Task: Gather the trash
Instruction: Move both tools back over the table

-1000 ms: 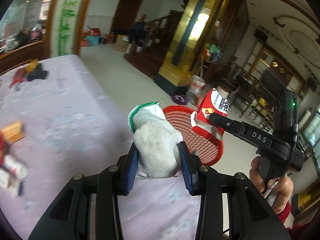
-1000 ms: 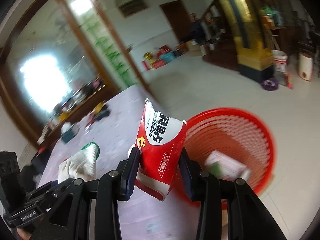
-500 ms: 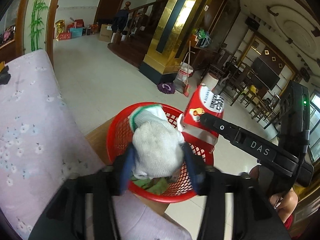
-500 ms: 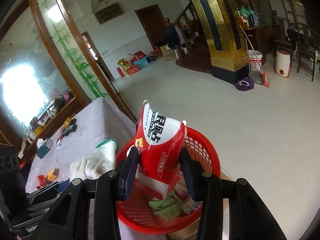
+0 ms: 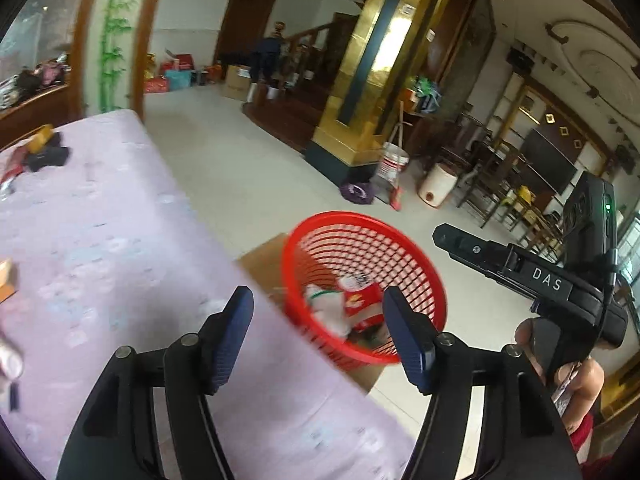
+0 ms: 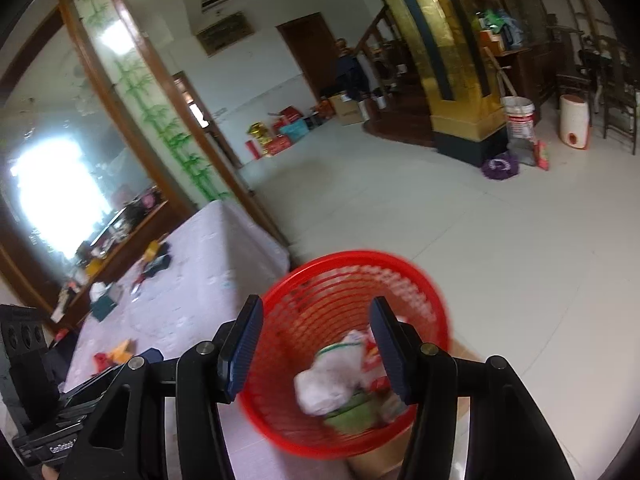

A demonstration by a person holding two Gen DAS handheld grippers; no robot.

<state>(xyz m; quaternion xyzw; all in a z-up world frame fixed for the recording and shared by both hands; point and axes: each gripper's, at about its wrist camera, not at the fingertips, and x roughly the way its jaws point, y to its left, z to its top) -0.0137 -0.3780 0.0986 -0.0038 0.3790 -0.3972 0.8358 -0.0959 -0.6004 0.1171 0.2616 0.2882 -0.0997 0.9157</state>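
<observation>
The white glove [image 6: 332, 376] and the red snack bag [image 6: 374, 364] are seen lying inside the red basket [image 6: 424, 292], on top of green scraps at its bottom; in the left wrist view the same glove [image 5: 326, 310] and bag [image 5: 362, 300] are found low in the basket [image 5: 416, 256]. The basket is set on a cardboard box [image 5: 260, 260] on the floor, just beside the edge of the counter [image 5: 120, 240], which is covered by a pale lilac flowered cloth. Above the basket the right gripper [image 6: 316, 346] is held with its jaws spread and nothing between them; the jaws have just been opening. The left gripper [image 5: 320, 340] is likewise spread and empty, its jaws also just opened, and it is held over the counter's edge with the basket seen between its blue pads. In the left wrist view the right gripper [image 5: 448, 240] is seen from the side, to the right of the basket. Further out on the counter, small items are scattered: a dark bundle [image 5: 46, 156] with a yellow piece at the far end, and an orange box [image 5: 8, 280] at the left edge.
</observation>
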